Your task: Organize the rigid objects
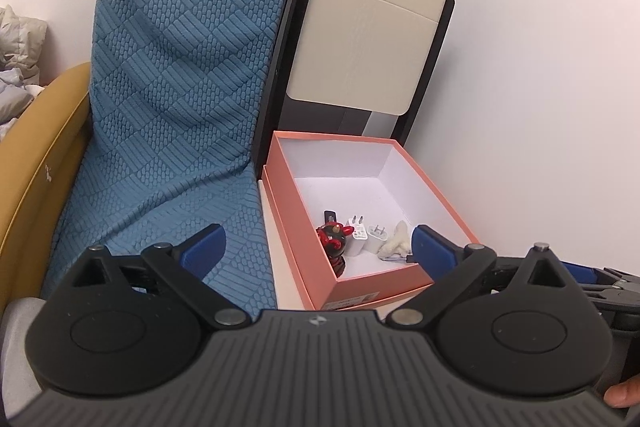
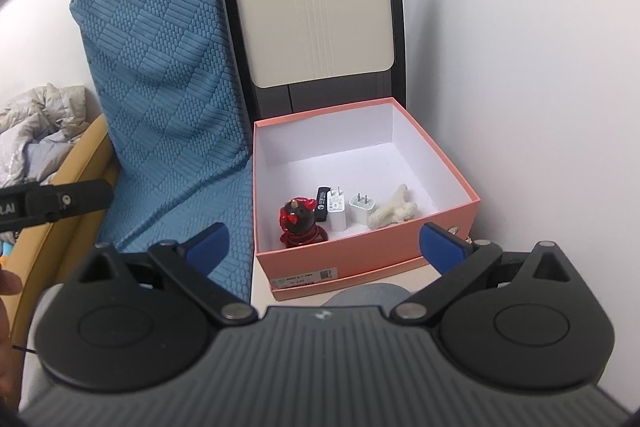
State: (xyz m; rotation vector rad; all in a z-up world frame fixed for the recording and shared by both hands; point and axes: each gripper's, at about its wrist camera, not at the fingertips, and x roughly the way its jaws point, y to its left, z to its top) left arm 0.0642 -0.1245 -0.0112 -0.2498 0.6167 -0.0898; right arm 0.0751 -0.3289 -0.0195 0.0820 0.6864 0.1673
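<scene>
You hold both grippers back from the pink box (image 2: pixel 368 259), and neither has anything in it: the left gripper (image 1: pixel 318 247) stands with its blue fingers spread wide, and the right gripper (image 2: pixel 326 245) is spread just as wide, nothing between the pads of either. The box sits open at about twelve o'clock from the right gripper, resting in what looks like its own lid, with the cream chair back (image 2: pixel 316 7) behind it and the blue cushion (image 2: pixel 168 87) off at ten o'clock. Along the near wall of the box the small things already lie in a row — the red and black figurine (image 2: pixel 299 223) at the left end, a dark stick-shaped item (image 2: pixel 322 205) just behind it, the taller white charger (image 2: pixel 337 213), the squarer white charger (image 2: pixel 363 209) beside it, and a fuzzy cream piece (image 2: pixel 394 211) at the right end. From the left view a small metal part (image 1: pixel 394 258) shows near the cream piece; what it is I cannot tell. So I judge the sorting to be near its close or between picks — no loose item shows outside the box in either view. Your next move calls for a look round for anything left to collect; if nothing remains, tidy the row. If you reach in, come down from above, since the near wall stands close to the row.
</scene>
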